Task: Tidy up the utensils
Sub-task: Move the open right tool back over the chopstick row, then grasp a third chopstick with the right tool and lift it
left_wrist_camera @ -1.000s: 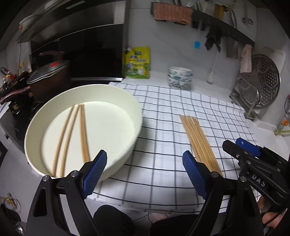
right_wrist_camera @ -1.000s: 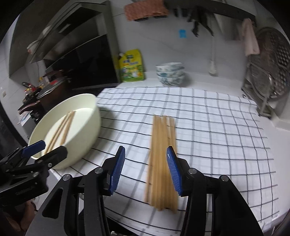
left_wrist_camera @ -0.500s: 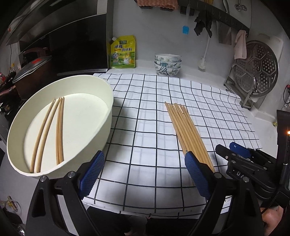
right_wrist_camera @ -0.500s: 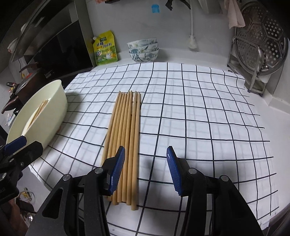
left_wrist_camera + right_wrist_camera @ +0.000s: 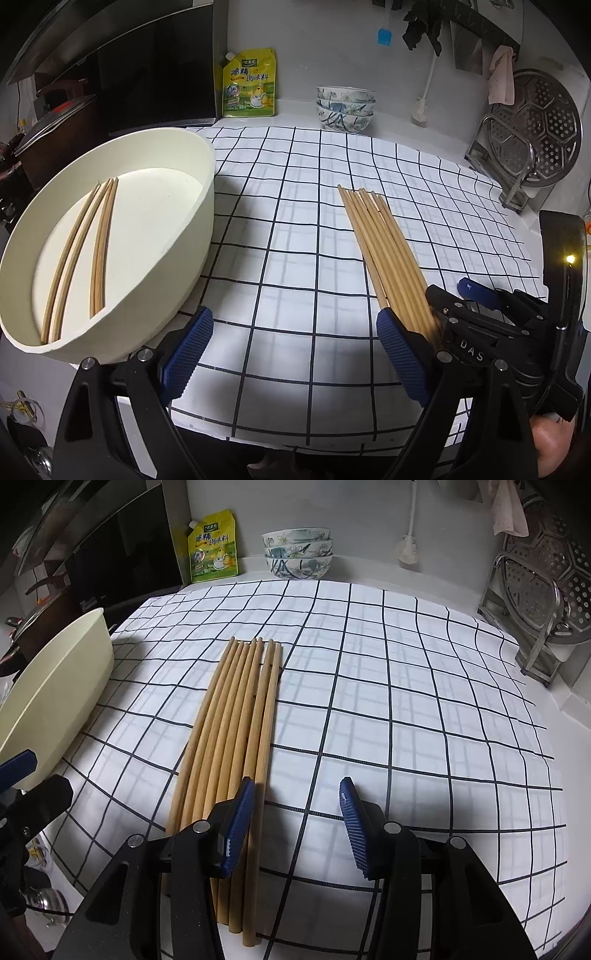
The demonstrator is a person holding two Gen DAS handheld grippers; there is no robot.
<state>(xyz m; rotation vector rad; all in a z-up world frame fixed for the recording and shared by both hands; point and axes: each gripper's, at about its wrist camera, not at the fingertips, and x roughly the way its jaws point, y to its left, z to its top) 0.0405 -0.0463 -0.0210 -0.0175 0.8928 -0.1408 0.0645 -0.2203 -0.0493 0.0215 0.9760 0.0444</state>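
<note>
Wooden chopsticks just left of right tool; both tools apart, empty.

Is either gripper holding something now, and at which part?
Nothing is held. The left gripper and right gripper are open; the chopsticks lie free on the cloth.

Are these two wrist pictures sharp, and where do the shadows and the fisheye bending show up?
Left wrist view: sharp; the chopsticks in the basin look bowed, and a dark shadow lies on the checked cloth at the near edge. Right wrist view: sharp too; grid lines curve outward, corners go black, chopsticks on the cloth bend slightly.
</note>
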